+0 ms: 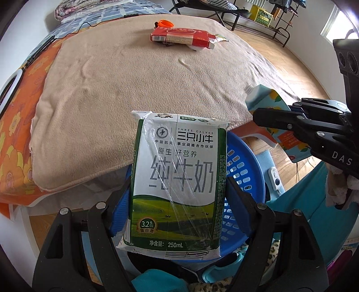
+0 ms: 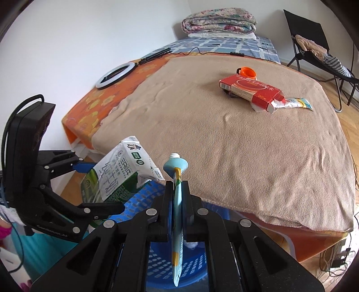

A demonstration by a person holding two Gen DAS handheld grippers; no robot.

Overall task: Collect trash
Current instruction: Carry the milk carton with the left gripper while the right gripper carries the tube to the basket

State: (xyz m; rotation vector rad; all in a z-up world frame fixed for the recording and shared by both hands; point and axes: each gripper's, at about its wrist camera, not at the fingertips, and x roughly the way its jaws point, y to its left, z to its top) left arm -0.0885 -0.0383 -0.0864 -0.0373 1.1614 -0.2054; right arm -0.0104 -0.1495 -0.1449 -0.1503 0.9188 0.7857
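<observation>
While the bed (image 2: pixel 246 146) fills most of what we see, its tan blanket (image 1: pixel 134 85) covers an orange flowered sheet (image 1: pixel 15 125), and a blue checked sheet and a folded quilt (image 2: pixel 218 21) lie at the far end by the white wall. A black folding chair (image 2: pixel 314 51) stands on the wooden floor beyond the bed, and a ring light (image 2: pixel 115 75) lies on the orange sheet near the wall. Just off the near edge of the bed we see a blue perforated basket (image 1: pixel 244 170), nothing lying between it and what we hold above it.

Out on the blanket, well apart from us, rest a red carton (image 2: pixel 249 91), an orange cap (image 2: pixel 246 71) just behind it, and a crumpled wrapper (image 2: pixel 296 103) poking from its open end.

Our left gripper (image 1: pixel 179 193) clamps the milk carton (image 1: pixel 177 179) by its two narrow sides, jaws spread wide to its width. The carton hangs over the basket's rim, long axis along the fingers, top toward the bed.

Our right gripper (image 2: pixel 177 191) is closed almost fully on a flat pale blue tube (image 2: pixel 177 215), pinched edge-on between the pads. The tube's threaded neck points toward the bed, its crimped tail back over the basket.
</observation>
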